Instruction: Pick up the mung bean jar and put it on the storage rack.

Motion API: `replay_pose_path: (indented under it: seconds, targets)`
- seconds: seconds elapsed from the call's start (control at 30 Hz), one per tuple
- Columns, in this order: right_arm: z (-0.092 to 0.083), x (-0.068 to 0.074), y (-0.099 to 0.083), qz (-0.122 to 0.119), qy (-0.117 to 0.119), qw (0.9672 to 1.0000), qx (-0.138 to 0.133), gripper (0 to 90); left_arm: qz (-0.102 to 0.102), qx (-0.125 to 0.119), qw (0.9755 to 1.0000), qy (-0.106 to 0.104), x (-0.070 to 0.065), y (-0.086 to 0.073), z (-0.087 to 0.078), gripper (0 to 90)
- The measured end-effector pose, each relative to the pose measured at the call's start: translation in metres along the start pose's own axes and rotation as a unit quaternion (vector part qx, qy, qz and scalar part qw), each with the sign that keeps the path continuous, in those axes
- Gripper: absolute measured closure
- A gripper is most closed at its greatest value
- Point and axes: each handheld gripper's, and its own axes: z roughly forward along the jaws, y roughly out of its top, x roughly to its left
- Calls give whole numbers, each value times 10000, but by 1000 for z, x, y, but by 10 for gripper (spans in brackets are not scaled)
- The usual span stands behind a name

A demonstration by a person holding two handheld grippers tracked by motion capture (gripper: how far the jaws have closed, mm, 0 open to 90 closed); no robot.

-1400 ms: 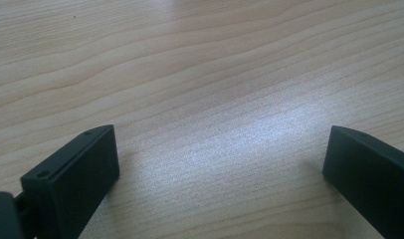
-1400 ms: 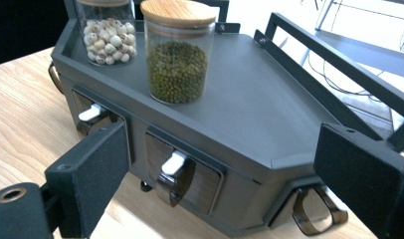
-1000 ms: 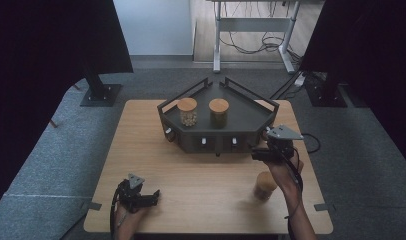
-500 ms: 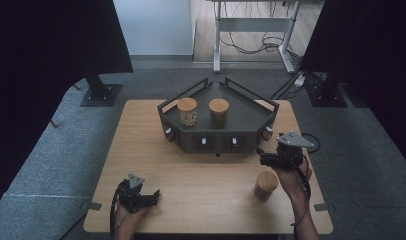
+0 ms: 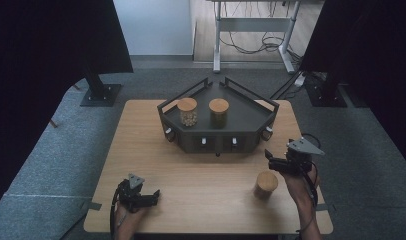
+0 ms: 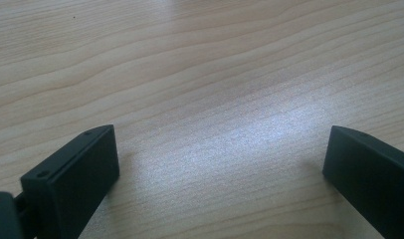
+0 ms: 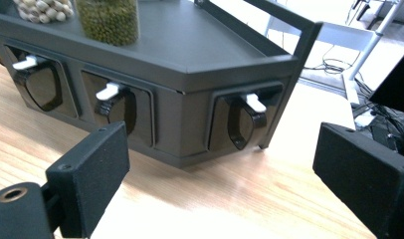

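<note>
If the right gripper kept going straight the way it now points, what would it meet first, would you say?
Most likely the dark rack: the open right gripper faces its front corner, near the rightmost dispenser with a white lever. Only bare table lies between, though depth is hard to judge.

In the right gripper view, two jars (image 7: 108, 20) on the rack (image 7: 200, 50) were cut off by the top edge; their lids were hidden.

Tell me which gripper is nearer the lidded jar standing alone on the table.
Right. The right gripper hovers open just beyond the jar, toward the black rack. The left gripper, also open, rests far across the table by its near left edge.
</note>
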Motion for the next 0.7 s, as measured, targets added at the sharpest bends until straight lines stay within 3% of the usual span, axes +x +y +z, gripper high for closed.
replay_pose_path:
  seconds: [0.7]
  targets:
    - [-12, -21, -45, 460, -514, 9976, 102, 77, 10, 10, 10000, 2, 0, 0, 0, 9]
